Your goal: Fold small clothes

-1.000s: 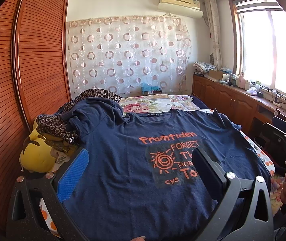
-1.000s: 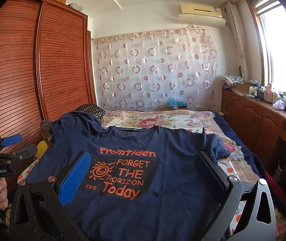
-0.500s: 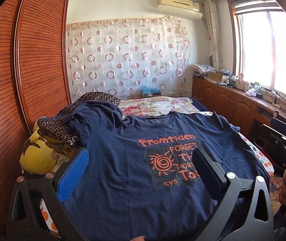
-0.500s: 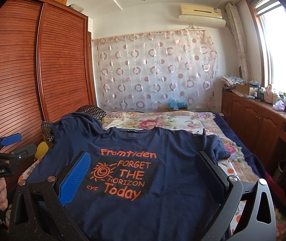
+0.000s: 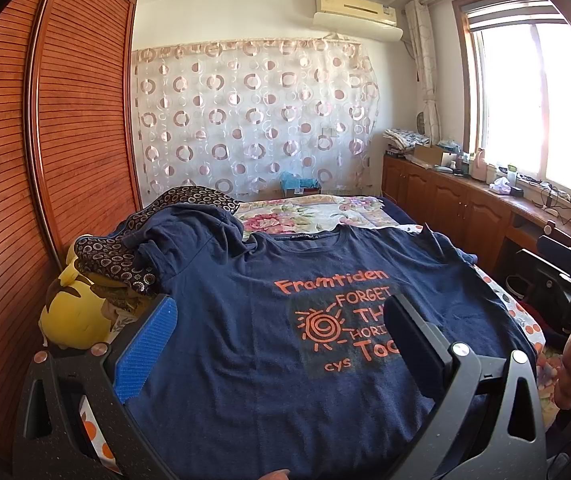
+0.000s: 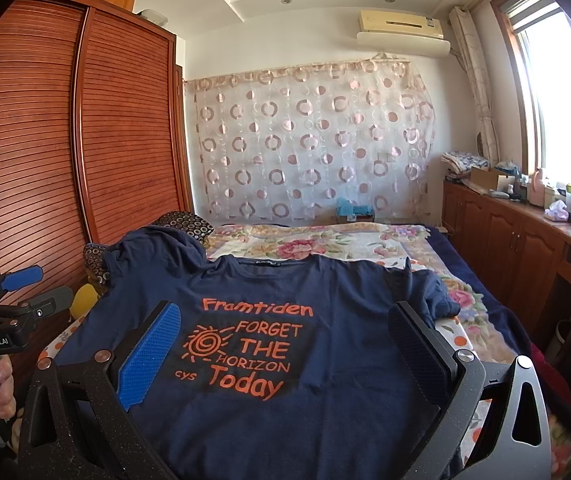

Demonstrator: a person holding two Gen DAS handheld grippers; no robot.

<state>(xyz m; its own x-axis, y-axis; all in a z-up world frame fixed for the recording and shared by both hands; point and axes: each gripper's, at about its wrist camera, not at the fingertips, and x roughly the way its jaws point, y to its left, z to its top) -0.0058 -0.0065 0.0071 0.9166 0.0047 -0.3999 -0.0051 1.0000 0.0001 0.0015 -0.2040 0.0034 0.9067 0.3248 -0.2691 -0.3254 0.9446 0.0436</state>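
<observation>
1. Bed (image 6: 497, 312): fills the lower half of both views; floral cover under everything; all places below are relative to the shirt.
2. Wardrobe (image 5: 65, 152): slatted wood doors, left of the shirt, running along the bed's side.
3. Curtain (image 6: 309, 148): sheer with ring pattern, beyond the shirt's collar on the far wall; air conditioner (image 6: 401, 28) above it.
4. Cabinets (image 5: 445, 204): low wood run under the window, right of the shirt; top cluttered with small items, too small to tell.
5. Shirt (image 6: 325, 320): navy tee, spread face up on the bed, collar pointing away from the cameras; orange print "Framtiden / FORGET THE HORIZON / Today" readable; its left-side sleeve is bunched up over a pile, its right-side sleeve is crumpled and folded in on itself; hem runs under both cameras.
6. Dark ring-pattern fabric (image 5: 113, 256): under and beside the bunched sleeve, at the shirt's upper left corner.
7. Yellow plush toy (image 5: 73, 316): just left of the shirt, below that fabric, against the wardrobe.
8. Left gripper (image 5: 281, 320): jaws spread wide, nothing between them; hangs over the shirt's lower left part; blue pad on one finger, black on the other; cannot tell if it touches the cloth.
9. Right gripper (image 6: 285, 320): jaws spread wide, nothing held; over the shirt's lower middle, print framed between the fingers; contact with cloth not clear.
</observation>
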